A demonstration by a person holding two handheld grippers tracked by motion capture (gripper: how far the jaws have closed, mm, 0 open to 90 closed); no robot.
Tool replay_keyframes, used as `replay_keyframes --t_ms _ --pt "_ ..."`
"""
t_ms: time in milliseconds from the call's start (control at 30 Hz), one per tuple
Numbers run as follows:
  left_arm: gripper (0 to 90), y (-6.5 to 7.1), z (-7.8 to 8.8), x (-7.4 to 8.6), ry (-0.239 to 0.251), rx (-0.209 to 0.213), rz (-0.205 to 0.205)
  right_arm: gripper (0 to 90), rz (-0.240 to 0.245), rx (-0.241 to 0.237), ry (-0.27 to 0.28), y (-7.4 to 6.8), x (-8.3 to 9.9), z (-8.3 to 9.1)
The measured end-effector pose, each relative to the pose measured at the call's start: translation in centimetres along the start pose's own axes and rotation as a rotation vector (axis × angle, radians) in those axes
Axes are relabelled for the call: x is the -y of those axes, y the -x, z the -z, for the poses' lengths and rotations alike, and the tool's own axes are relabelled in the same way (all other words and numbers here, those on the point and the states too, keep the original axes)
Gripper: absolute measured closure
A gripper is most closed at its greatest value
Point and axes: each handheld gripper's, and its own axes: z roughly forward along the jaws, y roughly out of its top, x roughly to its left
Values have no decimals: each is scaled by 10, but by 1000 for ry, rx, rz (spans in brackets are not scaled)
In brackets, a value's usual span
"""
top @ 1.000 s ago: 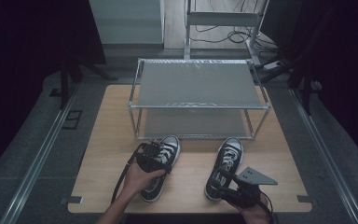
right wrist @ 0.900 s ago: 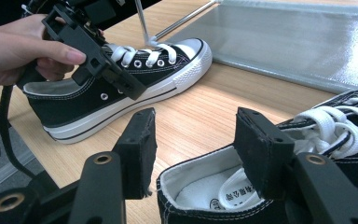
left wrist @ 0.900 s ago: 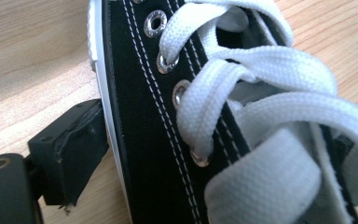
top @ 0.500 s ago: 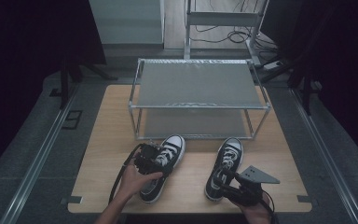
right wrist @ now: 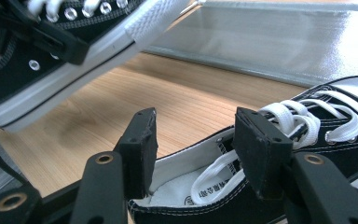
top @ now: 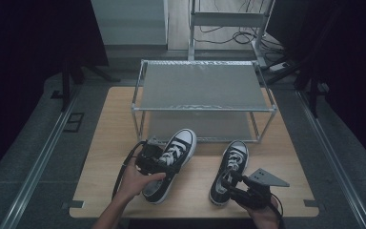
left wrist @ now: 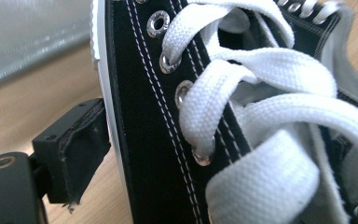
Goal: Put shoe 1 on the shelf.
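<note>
Left sneaker (top: 170, 161) gripped by left tongs (top: 153, 160), right tongs (right wrist: 193, 140) released astride right sneaker (top: 229, 171), rack (top: 203, 87) ahead

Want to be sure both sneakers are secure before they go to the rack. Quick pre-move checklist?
1. Left gripper clamped on left sneaker: ok, its pad presses the sole edge; the jaws have just been closing.
2. Left sneaker clear of the table: ok, its sole hangs tilted above the wood in the right gripper view.
3. Right gripper clamped on right sneaker: cannot tell, its jaws straddle the heel collar.
4. Right sneaker lifted: not ok, sits on the table.
5. Rack top shelf free: ok.
6. Lower shelf free: ok where visible.
</note>
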Motion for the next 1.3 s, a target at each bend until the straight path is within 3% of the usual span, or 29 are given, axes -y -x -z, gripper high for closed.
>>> replay_keyframes --t_ms 300,700,1300 --pt "112 6 14 -20 45 27 -20 495 -6 3 -4 3 1 0" --pt "112 11 28 -53 69 52 -54 496 -10 3 -11 4 2 -2" --pt "113 18 31 -99 73 89 -79 496 -14 1 -22 6 4 -5"
